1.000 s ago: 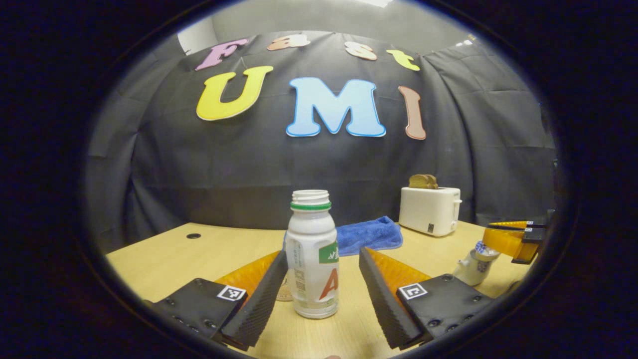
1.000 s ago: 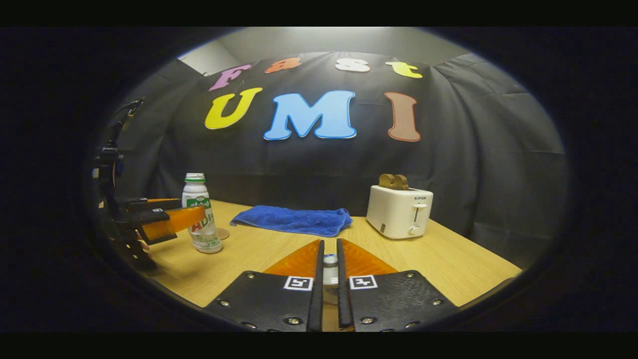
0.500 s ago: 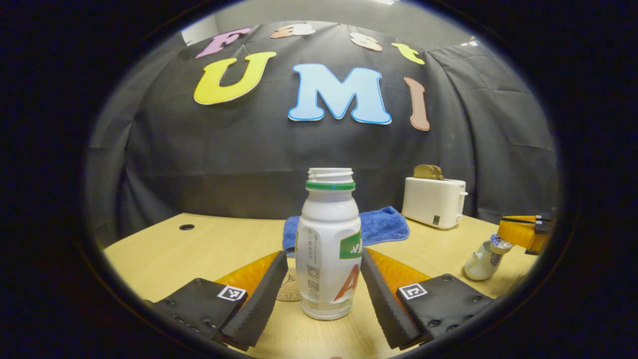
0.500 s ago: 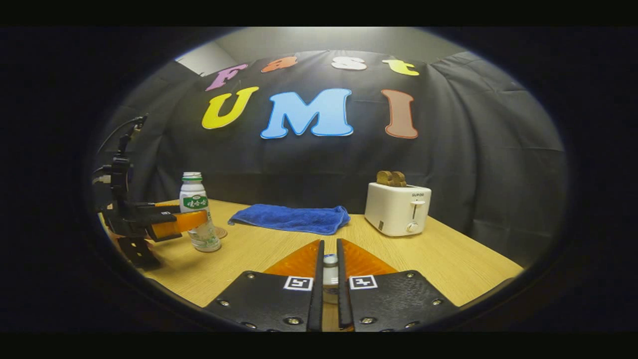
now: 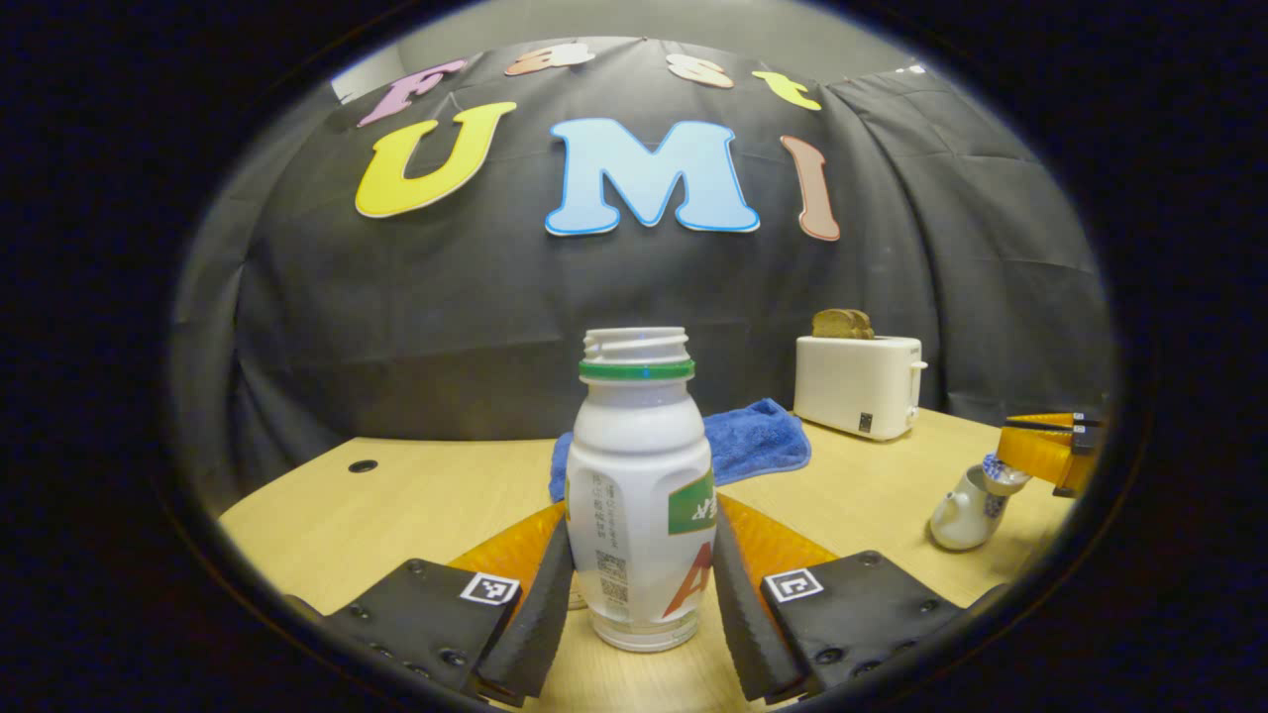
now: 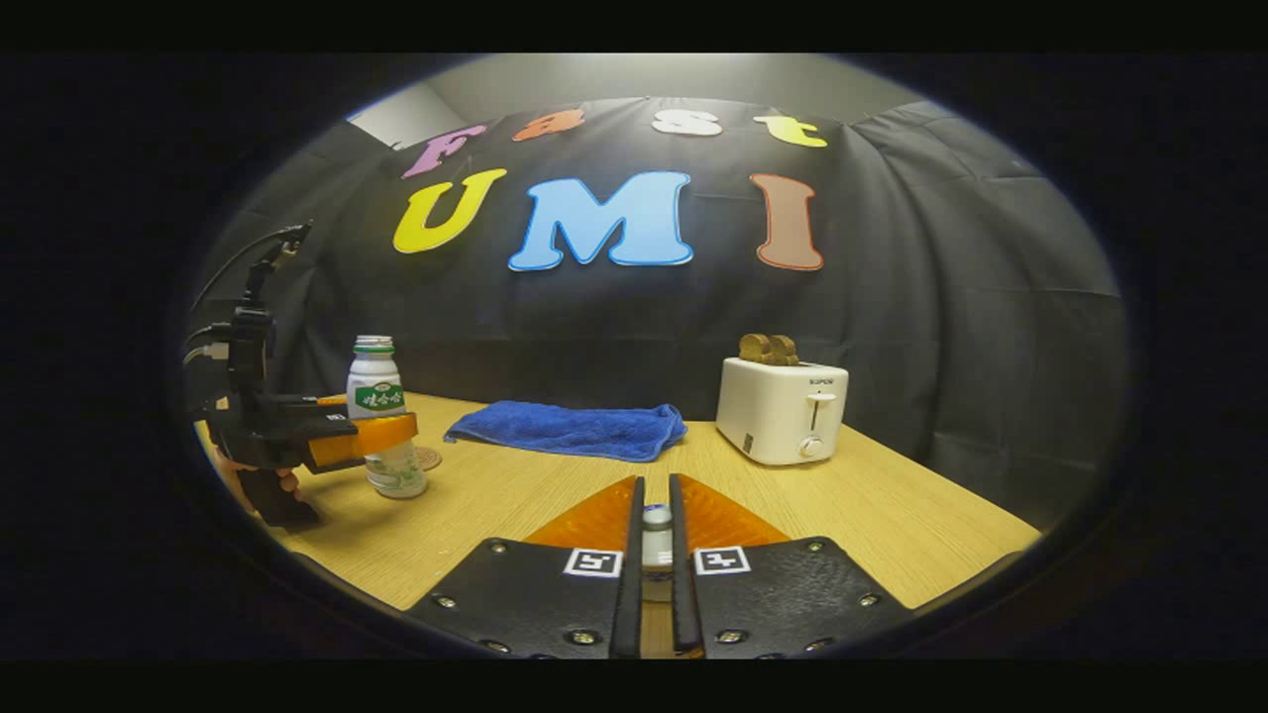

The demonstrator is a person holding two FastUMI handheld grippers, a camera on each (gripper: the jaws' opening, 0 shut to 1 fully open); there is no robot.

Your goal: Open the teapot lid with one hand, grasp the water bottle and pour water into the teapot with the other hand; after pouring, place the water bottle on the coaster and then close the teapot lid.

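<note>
Black cloth closes the booth behind a pale wooden desk [image 6: 892,515], and I work both tongs over it from afar. On the far side lies a blue towel [image 6: 570,431], with a white toaster [image 6: 783,411] to its right holding two slices.

Next in size is the water bottle [image 5: 639,495]. It stands upright on the desk with its cap off, long axis vertical, directly between the fingers of my left tongs [image 5: 639,604]. Both fingers [image 5: 540,614] appear to press its lower sides, so I judge the left tongs clenched on it, low on the body. In the right gripper view the same tongs wrap the bottle at the desk's left end, with the coaster [image 6: 428,458] just beside its base.

Smaller still, the teapot [image 5: 966,510] sits well to the right of the bottle in the left gripper view, with my right tongs [image 6: 654,540] at its top. These are pinched on the lid knob [image 6: 655,515]; I cannot tell whether the lid is off the pot yet.

So the coming move turns on this: bottle already in the left tongs, teapot off to its right. As I judge it, I must lift, carry rightward and tip the mouth toward the pot.
</note>
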